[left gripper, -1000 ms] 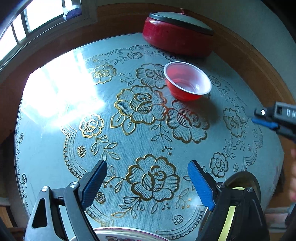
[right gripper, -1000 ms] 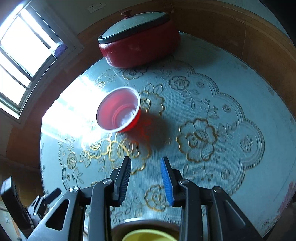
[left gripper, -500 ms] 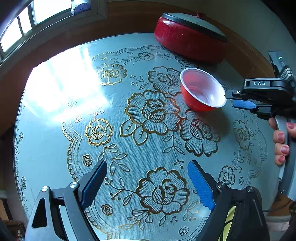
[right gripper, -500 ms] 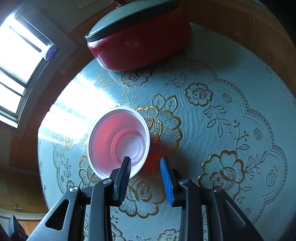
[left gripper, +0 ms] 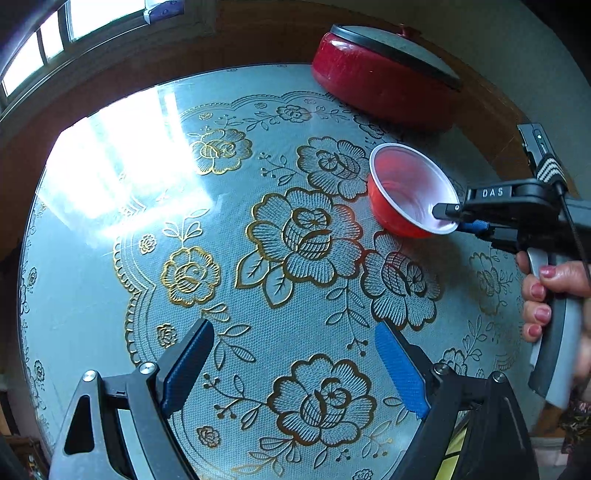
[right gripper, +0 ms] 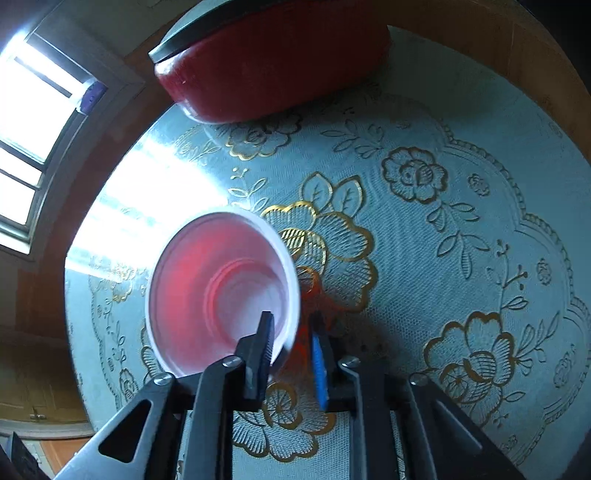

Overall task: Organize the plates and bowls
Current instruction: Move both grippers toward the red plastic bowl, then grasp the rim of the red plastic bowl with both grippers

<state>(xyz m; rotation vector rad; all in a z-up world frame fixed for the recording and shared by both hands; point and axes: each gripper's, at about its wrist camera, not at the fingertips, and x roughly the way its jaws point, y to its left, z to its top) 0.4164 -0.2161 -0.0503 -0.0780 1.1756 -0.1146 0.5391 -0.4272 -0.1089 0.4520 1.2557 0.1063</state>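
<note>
A red plastic bowl (left gripper: 406,192) with a white inside stands on the flowered tablecloth (left gripper: 258,277), right of centre, and fills the middle left of the right wrist view (right gripper: 218,295). My right gripper (right gripper: 290,343) straddles the bowl's near rim, one finger inside and one outside, with a narrow gap still between the pads and the wall. It shows in the left wrist view (left gripper: 452,219) coming in from the right. My left gripper (left gripper: 295,362) is wide open and empty above the cloth, nearer the table's front.
A red pot with a dark lid (left gripper: 384,77) stands at the back of the table, just beyond the bowl (right gripper: 269,62). A window (left gripper: 74,33) is at the far left. A yellow item (left gripper: 454,454) shows under the left gripper's right finger.
My right gripper moved forward to the bowl and now has its fingers on either side of the rim. My left gripper drifted slightly and stayed open.
</note>
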